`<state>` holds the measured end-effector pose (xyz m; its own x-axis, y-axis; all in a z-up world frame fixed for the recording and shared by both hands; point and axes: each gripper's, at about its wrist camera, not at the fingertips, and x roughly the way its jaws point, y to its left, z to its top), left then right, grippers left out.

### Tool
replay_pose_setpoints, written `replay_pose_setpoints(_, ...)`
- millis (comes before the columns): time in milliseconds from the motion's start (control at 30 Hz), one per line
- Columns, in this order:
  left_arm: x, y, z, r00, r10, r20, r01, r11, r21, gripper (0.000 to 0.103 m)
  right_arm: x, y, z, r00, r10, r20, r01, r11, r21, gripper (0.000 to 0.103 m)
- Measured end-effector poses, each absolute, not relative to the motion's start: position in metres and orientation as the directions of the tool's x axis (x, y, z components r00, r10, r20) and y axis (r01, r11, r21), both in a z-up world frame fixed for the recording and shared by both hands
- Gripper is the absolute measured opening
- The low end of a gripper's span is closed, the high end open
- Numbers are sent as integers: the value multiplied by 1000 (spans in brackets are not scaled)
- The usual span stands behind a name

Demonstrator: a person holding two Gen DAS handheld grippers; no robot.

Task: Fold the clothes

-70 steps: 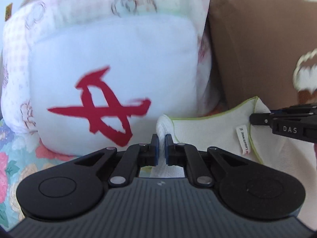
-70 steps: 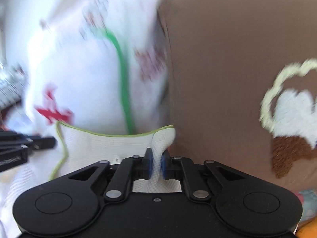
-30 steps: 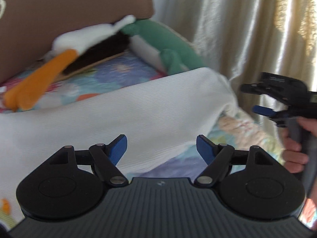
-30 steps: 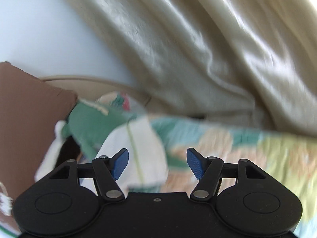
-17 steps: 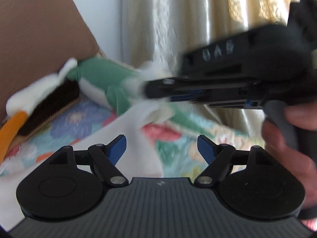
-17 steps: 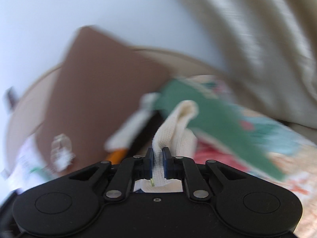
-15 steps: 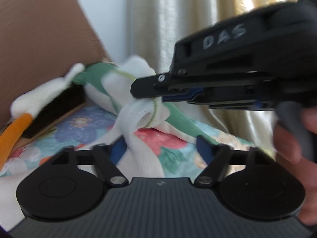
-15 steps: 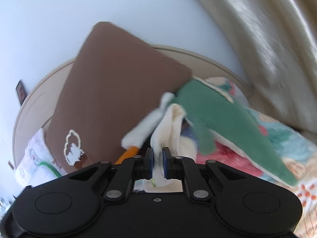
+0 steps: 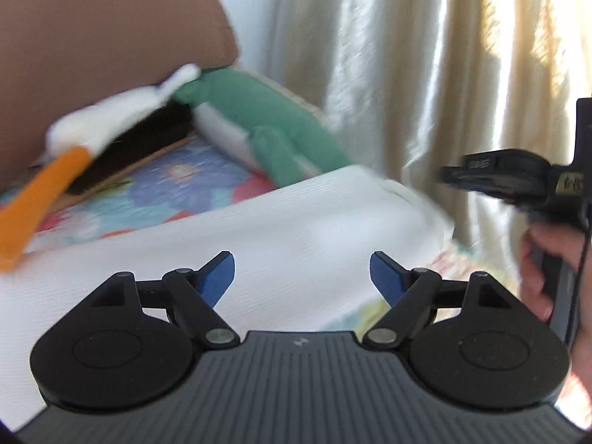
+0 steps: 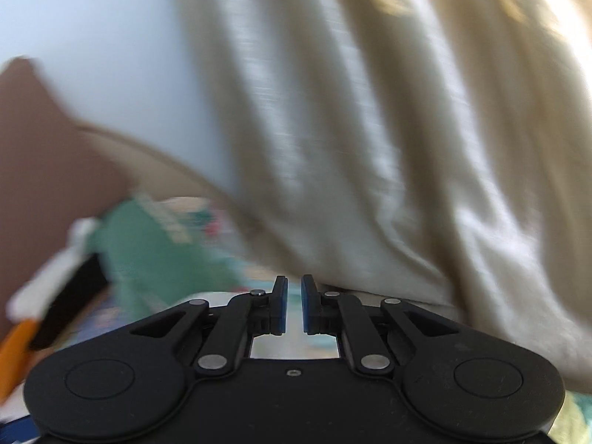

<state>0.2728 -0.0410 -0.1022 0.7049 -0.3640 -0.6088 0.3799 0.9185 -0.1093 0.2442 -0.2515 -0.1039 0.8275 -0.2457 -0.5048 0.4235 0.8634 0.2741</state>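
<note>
A white ribbed garment (image 9: 259, 236) lies spread on the floral bed cover, right under my left gripper (image 9: 301, 277). The left gripper is open wide and empty, hovering just above the cloth. My right gripper (image 10: 294, 305) is shut with nothing visible between its blue pads; it also shows in the left wrist view (image 9: 492, 181), off the garment's right corner, held by a hand. A sliver of pale cloth (image 10: 218, 298) shows below the right gripper's fingers. Both views are motion-blurred.
A brown cushion (image 9: 103, 37) stands at the back left. A green plush toy (image 9: 259, 125) and a white, black and orange one (image 9: 92, 137) lie against it. A beige curtain (image 9: 425, 74) hangs on the right. The floral bed cover (image 9: 148, 199) shows beyond the garment.
Half a second ago the right gripper held a bunched corner of the white garment up. Now the corner is released, the garment lies flat, and the right gripper has swung towards the curtain.
</note>
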Motion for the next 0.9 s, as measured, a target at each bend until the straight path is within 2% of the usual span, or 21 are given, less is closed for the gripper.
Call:
replay_pose_setpoints(33,269,-36,-103,700,-343,-626,361,927,-104,81,244,-259,-110,807,-263,-529,455,848,271,14)
replay_pose_setpoints(133,253,-18,-102,677,-289,-676,299,948,-106,81,238,-280,-117,786,-199,-585,464,816,346,15)
replay_pose_setpoints(267,206,18,-85,701,-218,-679,195,975,-111,81,231,-283,-120,791,-103,-603,436,787,437,18)
replay_pose_setpoints(333,175,37,-73,723,-166,-670,135,986,-99,81,226,-265,-112,807,-50,-588,368,822,435,25)
replay_pose_setpoints(367,159,48,-65,733,-143,-665,103,990,-99,81,222,-253,-107,814,-30,-579,332,844,422,31)
replay_pose_setpoints(467,110,84,-38,766,-80,-638,-3,992,-127,81,204,-190,-83,839,-27,-543,201,943,264,44)
replay_pose_setpoints(533,69,112,-17,796,1,-605,-96,987,-126,81,188,-150,-64,859,65,-508,61,972,227,45)
replay_pose_setpoints(633,3,148,11,820,144,-553,-224,972,-78,81,158,-116,-31,874,208,-439,-116,967,227,49)
replay_pose_setpoints(700,-45,170,26,819,212,-533,-291,954,-67,82,134,-106,-7,880,276,-385,-193,951,241,60)
replay_pose_setpoints(733,-67,182,33,813,242,-529,-325,943,-68,83,120,-105,6,881,312,-357,-227,938,261,62)
replay_pose_setpoints(767,-88,192,39,798,276,-535,-368,927,-69,84,106,-106,17,875,350,-333,-261,922,285,65)
replay_pose_setpoints(833,-123,209,48,746,353,-565,-464,884,-60,85,74,-105,40,863,421,-278,-333,890,313,65)
replay_pose_setpoints(900,-149,218,50,669,431,-606,-559,829,-28,86,45,-97,54,863,430,-266,-367,894,255,65)
